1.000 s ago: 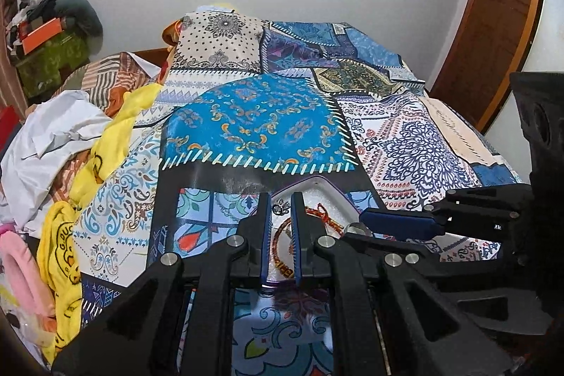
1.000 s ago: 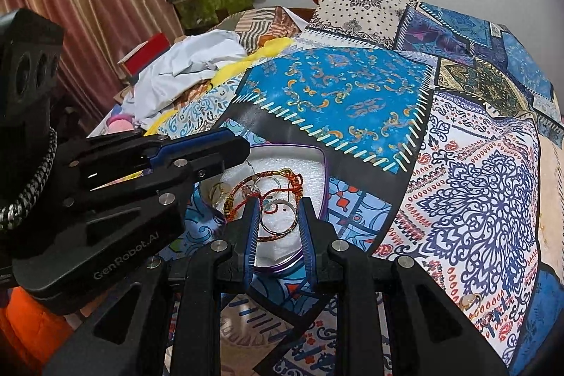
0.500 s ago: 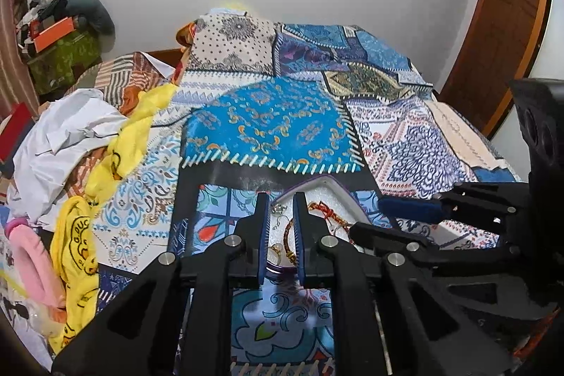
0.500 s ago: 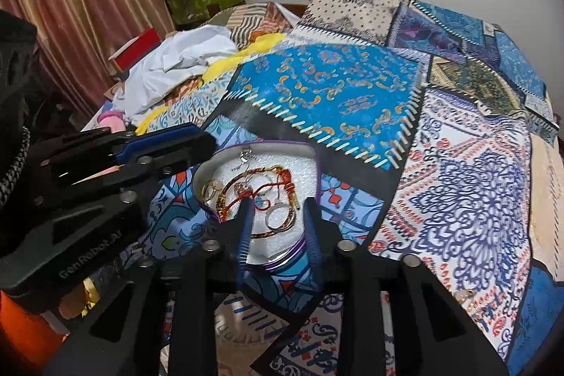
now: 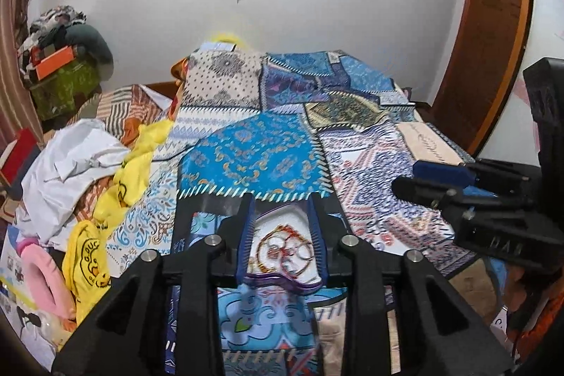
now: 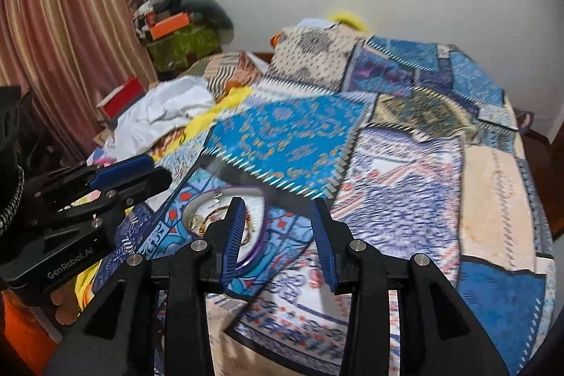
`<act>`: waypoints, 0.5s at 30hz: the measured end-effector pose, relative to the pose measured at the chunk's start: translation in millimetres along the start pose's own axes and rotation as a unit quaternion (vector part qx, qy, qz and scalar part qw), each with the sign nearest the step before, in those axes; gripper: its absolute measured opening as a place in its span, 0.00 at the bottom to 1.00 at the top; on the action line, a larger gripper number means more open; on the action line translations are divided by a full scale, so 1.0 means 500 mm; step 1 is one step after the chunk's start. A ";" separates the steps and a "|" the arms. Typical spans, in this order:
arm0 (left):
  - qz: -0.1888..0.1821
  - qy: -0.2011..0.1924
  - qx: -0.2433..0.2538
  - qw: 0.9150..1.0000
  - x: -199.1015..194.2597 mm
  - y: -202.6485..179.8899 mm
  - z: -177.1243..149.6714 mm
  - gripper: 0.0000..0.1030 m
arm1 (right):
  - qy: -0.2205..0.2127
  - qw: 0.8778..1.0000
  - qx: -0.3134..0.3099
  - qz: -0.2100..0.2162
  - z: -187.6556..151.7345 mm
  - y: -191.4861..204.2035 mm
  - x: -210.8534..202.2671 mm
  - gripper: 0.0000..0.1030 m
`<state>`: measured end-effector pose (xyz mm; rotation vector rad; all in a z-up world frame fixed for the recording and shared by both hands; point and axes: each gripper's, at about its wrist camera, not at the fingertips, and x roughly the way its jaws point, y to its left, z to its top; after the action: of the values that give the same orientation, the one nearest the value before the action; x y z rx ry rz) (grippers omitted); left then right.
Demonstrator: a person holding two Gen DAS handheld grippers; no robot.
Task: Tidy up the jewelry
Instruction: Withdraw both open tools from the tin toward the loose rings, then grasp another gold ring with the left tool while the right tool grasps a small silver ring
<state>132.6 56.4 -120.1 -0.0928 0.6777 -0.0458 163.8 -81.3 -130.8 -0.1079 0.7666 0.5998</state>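
- The jewelry tray (image 5: 282,284), a white-lined dish with a purple rim, lies on the patchwork bedspread (image 5: 253,157); it holds a tangle of bangles (image 5: 282,249) in gold and red, rings overlapping one another so that single pieces are hard to tell apart
- The left gripper (image 5: 282,242) points straight at that tray; in its own view the tangle sits right between the two blue fingers, dead ahead and low; its jaws stand wide apart and grip nothing
- The right gripper (image 6: 278,235) also gapes wide and empty; from its camera the tray (image 6: 197,199) lies off to the left, partly hidden behind its left finger, so only bedspread (image 6: 387,199) shows between the fingers
- Judged from this, the left gripper is the nearer and better lined up for a pick; the right would have to swing leftward first
- The tray's longer axis seems to run away from the left gripper, roughly along its fingers, though the fisheye makes this uncertain
- The right view is blurred; fine detail of the jewelry there cannot be read
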 end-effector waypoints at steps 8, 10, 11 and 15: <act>-0.021 -0.014 0.029 0.999 -0.024 -0.076 0.016 0.40 | -0.037 0.997 0.036 -0.058 -0.012 -0.105 -0.088 0.34; -0.028 -0.012 0.034 0.999 -0.021 -0.095 0.017 0.40 | -0.038 0.996 0.046 -0.073 -0.021 -0.134 -0.103 0.34; -0.033 -0.010 0.037 0.999 -0.017 -0.107 0.017 0.41 | -0.036 0.995 0.050 -0.081 -0.025 -0.147 -0.107 0.34; -0.050 0.004 0.040 0.998 0.003 -0.143 0.012 0.41 | -0.020 0.992 0.075 -0.098 -0.056 -0.201 -0.112 0.34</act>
<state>136.9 -14.3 -109.1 -0.0491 0.6783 -0.1698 169.8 -199.3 -124.8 -0.0324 0.7500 0.3566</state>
